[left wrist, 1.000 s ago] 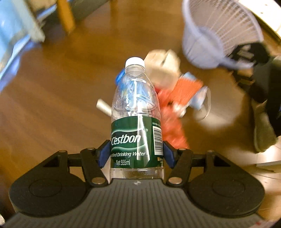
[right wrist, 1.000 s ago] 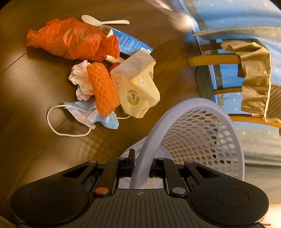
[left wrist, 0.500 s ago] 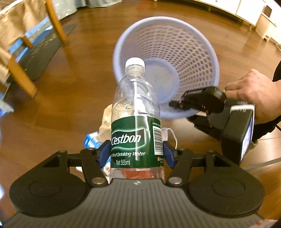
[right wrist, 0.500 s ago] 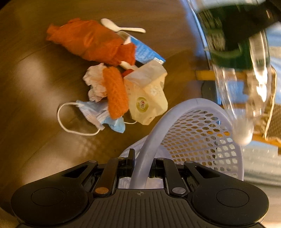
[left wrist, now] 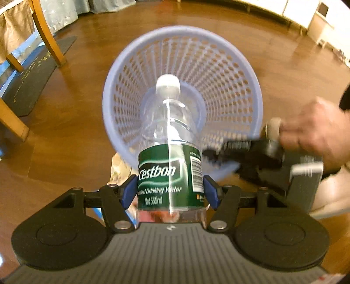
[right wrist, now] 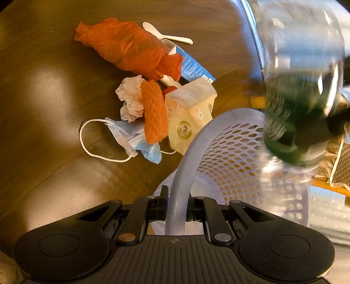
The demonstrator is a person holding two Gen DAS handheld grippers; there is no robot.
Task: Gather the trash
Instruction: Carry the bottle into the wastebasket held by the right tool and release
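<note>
My left gripper (left wrist: 170,192) is shut on a clear water bottle (left wrist: 169,166) with a green label and white cap, its cap pointing into the mouth of the lilac mesh basket (left wrist: 218,65). My right gripper (right wrist: 176,201) is shut on the basket's rim (right wrist: 188,157), holding it tilted. In the right wrist view the bottle (right wrist: 299,104) shows blurred above the basket's opening. A trash pile lies on the dark wooden floor: an orange plastic bag (right wrist: 129,48), orange foam net (right wrist: 154,111), crumpled tissue (right wrist: 129,98), blue face mask (right wrist: 131,137), cream paper bag (right wrist: 190,115), blue carton (right wrist: 194,67) and white spoon (right wrist: 166,36).
A person's hand (left wrist: 315,133) grips the right gripper's handle. Wooden chair legs (left wrist: 47,35) and a dark mat (left wrist: 30,78) stand at the left of the left wrist view. White cabinets (left wrist: 306,13) line the far wall. A cloth-draped chair (right wrist: 336,157) is at the right.
My left gripper has carried the bottle from above the trash pile to the basket's mouth, and the basket now fills the left wrist view. The right gripper has kept hold of the rim.
</note>
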